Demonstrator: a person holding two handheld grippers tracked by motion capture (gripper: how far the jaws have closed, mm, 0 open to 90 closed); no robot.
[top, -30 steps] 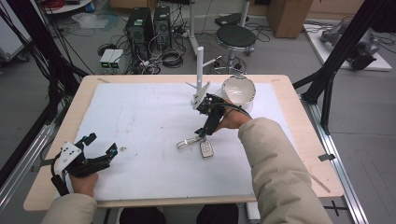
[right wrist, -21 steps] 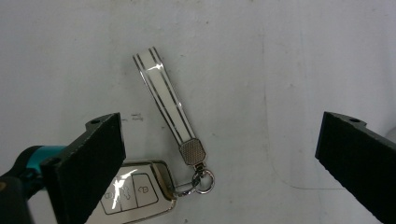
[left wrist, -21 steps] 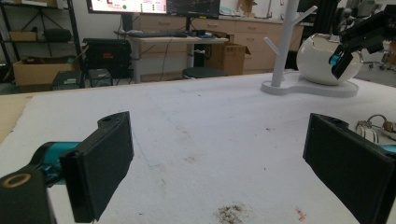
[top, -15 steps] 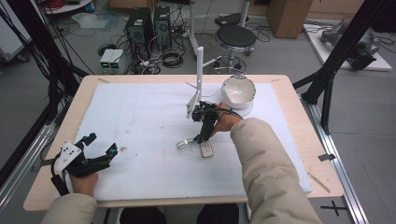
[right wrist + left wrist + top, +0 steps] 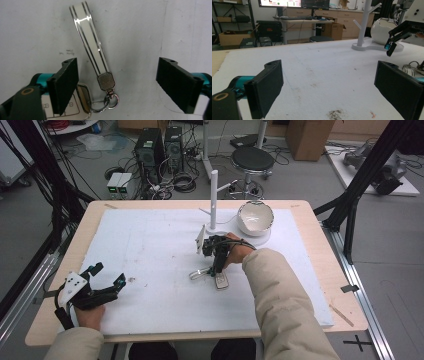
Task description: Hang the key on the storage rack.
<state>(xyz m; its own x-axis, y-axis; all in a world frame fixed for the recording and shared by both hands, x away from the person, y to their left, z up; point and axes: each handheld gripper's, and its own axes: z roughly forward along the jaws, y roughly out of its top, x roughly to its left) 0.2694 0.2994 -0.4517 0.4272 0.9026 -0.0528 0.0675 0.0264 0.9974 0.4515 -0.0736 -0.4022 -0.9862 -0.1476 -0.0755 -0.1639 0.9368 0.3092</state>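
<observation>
A white-covered worktop (image 5: 150, 245) carried a white stand (image 5: 214, 200) and bowl (image 5: 255, 217) at its far side. The left gripper (image 5: 107, 277) rested near the left corner, jaws wide and empty. The right gripper (image 5: 216, 270) pointed down mid-worktop, its jaws just closing, not yet touching the key fob (image 5: 95, 65) and its strap between them.

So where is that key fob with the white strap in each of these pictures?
High view: key fob lies on the white mat, centre, under the right gripper.
Left gripper view: at the far right edge, partly hidden.
Right gripper view: bottom left, strap running upward.
Shared landmark: the strap's metal ring.
</observation>
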